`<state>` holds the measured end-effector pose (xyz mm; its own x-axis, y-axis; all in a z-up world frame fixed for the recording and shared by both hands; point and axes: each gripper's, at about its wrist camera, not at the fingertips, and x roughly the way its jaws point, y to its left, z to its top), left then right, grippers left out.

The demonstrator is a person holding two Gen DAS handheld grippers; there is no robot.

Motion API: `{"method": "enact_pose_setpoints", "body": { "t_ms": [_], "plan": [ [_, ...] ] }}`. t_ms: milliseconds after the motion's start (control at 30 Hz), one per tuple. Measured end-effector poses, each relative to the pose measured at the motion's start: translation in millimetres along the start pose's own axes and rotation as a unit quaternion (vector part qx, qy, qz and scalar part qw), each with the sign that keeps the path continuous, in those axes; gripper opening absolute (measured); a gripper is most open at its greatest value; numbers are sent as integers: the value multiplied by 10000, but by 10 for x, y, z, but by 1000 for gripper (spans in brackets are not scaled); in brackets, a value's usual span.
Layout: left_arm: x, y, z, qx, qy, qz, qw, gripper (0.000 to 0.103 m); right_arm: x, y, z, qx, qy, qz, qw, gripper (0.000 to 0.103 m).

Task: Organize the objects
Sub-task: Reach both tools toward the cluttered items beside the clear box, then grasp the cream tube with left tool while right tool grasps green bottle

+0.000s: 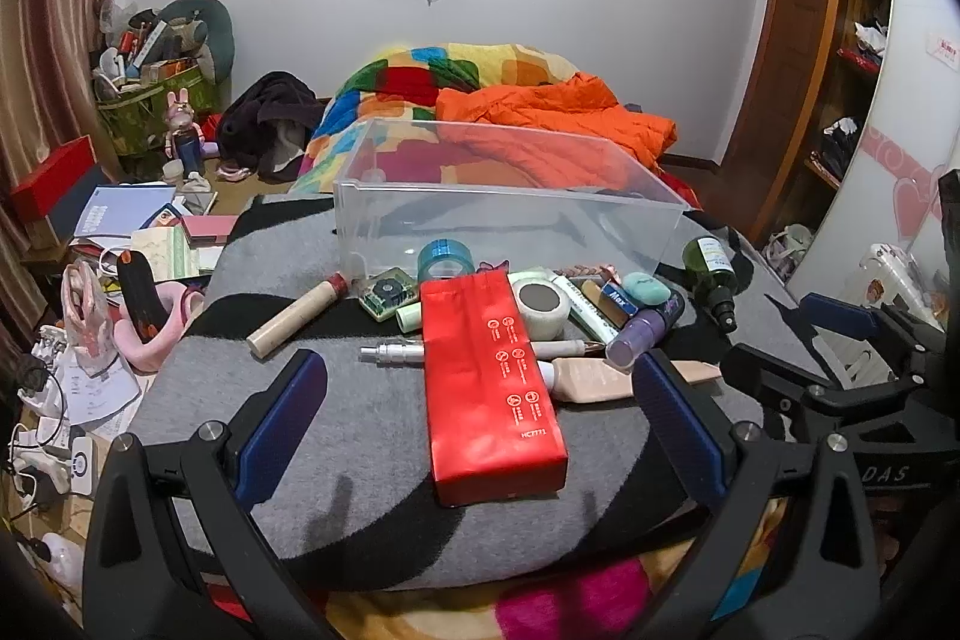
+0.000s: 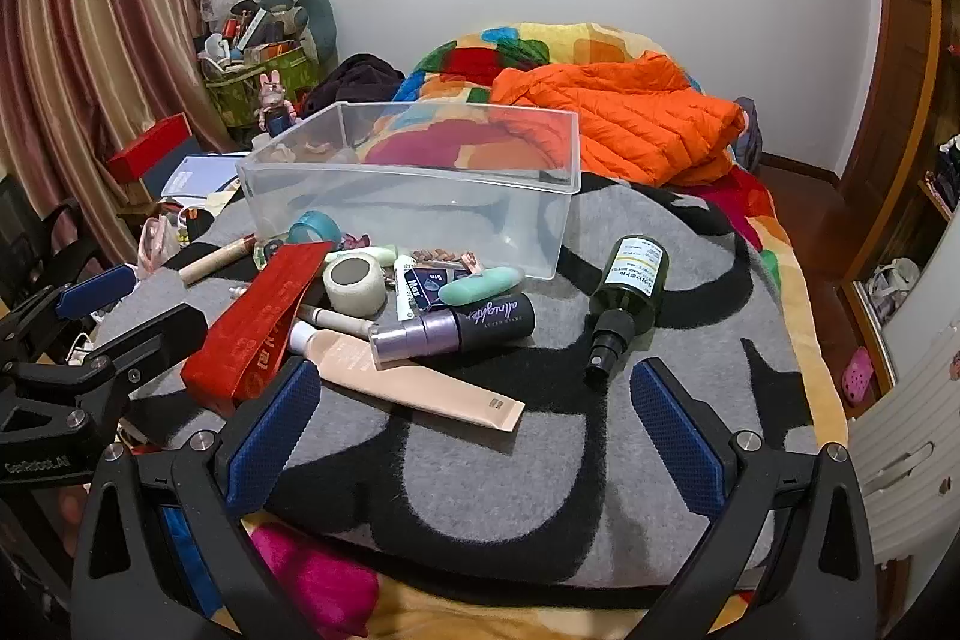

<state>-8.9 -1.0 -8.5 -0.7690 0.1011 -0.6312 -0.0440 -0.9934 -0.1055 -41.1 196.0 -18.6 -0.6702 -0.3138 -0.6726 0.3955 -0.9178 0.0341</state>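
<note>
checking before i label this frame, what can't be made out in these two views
- Red box: small white print blurred in the left wrist view; edge-on in the right wrist view.
- White tape roll: its lower left is hidden by the red box in the left wrist view.
- Beige tube: its tail is hidden behind the left gripper finger in the left wrist view.
- Green spray bottle: label text too small in either view.

Clear glossy plastic bin [image 1: 510, 220]; fuzzy woollen blanket [image 1: 360, 460] (matt).

Red box [image 1: 492, 388], orange jacket [image 2: 624, 124], grey-black blanket [image 2: 600, 460].
</note>
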Motion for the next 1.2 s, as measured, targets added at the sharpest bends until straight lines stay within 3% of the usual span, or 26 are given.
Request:
{"method": "enact_pose_setpoints", "body": {
  "t_ms": [300, 467, 600, 733, 833, 867, 933, 1100, 1200],
  "plan": [
    [60, 192, 18, -103, -16, -61, 9999, 103, 137, -117, 43, 28, 137, -100, 9999, 103],
    [124, 441, 138, -113, 7, 285, 9995, 103, 211, -273, 123, 128, 39, -275, 9995, 103],
    [227, 643, 259, -150, 105, 441, 9989, 84, 272, -428, 205, 146, 63, -514, 9986, 101],
    [388, 800, 343, -35, 132, 658, 9977, 78, 338, -589, 283, 326, 80, -651, 9973, 100],
    [578, 915, 379, -58, 429, 630, 9971, 63, 429, -736, 337, 602, 135, -564, 9965, 92],
    [655, 949, 382, -283, 527, 778, 9952, 59, 479, -780, 347, 726, 233, -474, 9960, 88],
    [788, 1013, 373, -311, 707, 633, 9950, 46, 596, -859, 352, 984, 431, -337, 9936, 80],
    [1005, 1049, 335, -152, 1143, 476, 9922, 43, 843, -936, 351, 1159, 676, -379, 9902, 59],
    [1100, 1087, 303, -159, 1279, 427, 9907, 34, 981, -935, 339, 1256, 774, -315, 9885, 43]
  ]
}}
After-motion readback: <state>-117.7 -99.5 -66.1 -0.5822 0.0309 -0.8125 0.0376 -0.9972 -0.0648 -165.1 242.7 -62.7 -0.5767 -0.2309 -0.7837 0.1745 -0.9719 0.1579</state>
